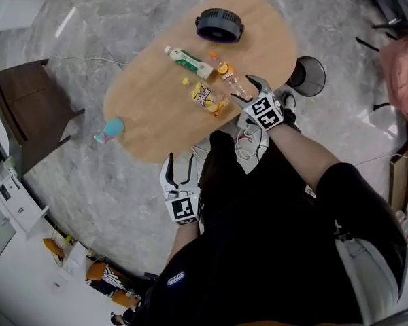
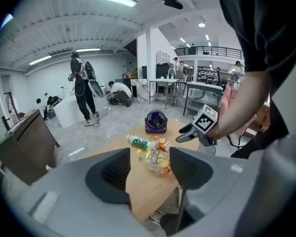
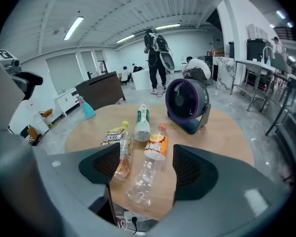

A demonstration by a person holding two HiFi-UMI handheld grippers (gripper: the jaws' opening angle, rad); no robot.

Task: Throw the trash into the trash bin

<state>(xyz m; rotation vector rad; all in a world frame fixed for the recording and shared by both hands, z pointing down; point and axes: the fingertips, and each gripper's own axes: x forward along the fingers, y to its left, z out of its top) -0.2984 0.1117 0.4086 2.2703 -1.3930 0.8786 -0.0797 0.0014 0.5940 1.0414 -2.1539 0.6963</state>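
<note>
On the oval wooden table (image 1: 149, 114) lie a clear bottle with an orange label (image 1: 228, 77), a white-and-green bottle (image 1: 189, 61), a yellow-capped bottle (image 1: 216, 104) and a yellow snack bag (image 1: 202, 94). My right gripper (image 1: 248, 90) hovers open at the table's near right edge. The orange-label bottle (image 3: 150, 167) lies lengthwise between its jaws, with neither pad closed on it. The yellow-capped bottle (image 3: 122, 154) lies just to its left. My left gripper (image 1: 179, 165) is open and empty, over the floor short of the table. A black mesh trash bin (image 1: 306, 75) stands on the floor right of the table.
A purple fan (image 1: 219, 24) sits at the table's far end. A blue spray bottle (image 1: 110, 130) stands at its left edge. A dark wooden desk (image 1: 27, 107) is on the left. A power strip with cables (image 1: 248, 142) lies under the near edge. People stand in the background (image 2: 83, 89).
</note>
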